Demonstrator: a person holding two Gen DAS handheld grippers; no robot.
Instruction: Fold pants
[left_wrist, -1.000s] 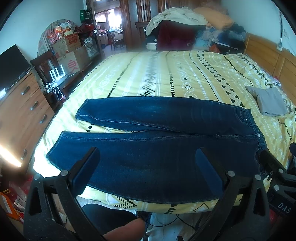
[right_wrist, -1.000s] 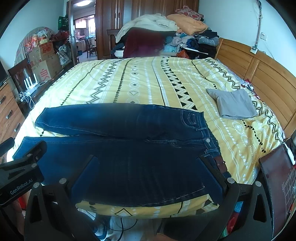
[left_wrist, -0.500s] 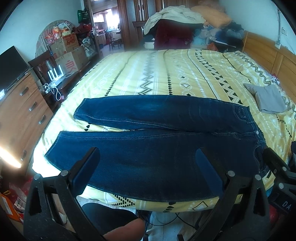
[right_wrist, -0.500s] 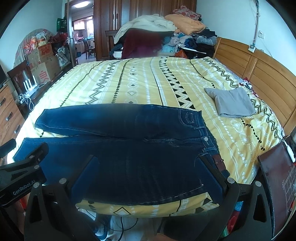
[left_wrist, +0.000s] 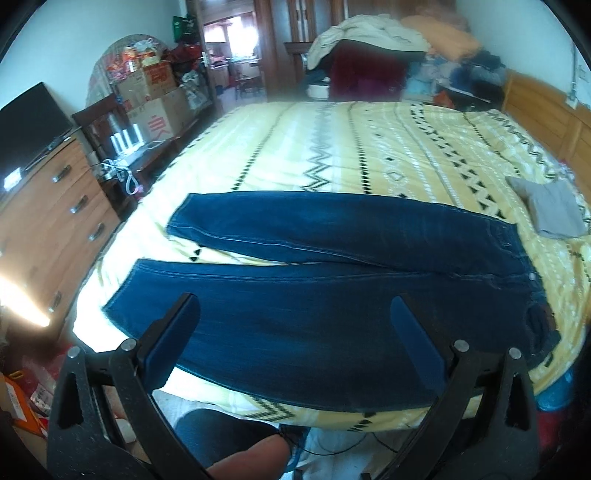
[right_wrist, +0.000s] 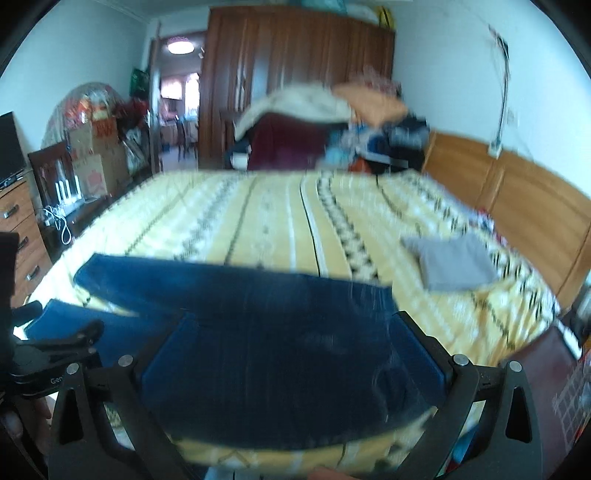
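Dark blue jeans lie flat across the near edge of the yellow patterned bed, legs pointing left and waist to the right. My left gripper is open and hovers over the near leg, nothing between its fingers. The right wrist view is blurred by motion. It shows the jeans low and close. My right gripper is open above the waist end of the jeans, holding nothing. The left gripper's body shows at that view's left edge.
A folded grey garment lies on the bed's right side. A clothes pile sits at the far end. A wooden dresser with a TV stands left. A wooden headboard runs along the right. A dark tablet-like object lies by the right gripper.
The right gripper has dropped lower and closer to the waist of the jeans, blurring its view. The left gripper shifted slightly. Both stay open and the jeans lie as before.
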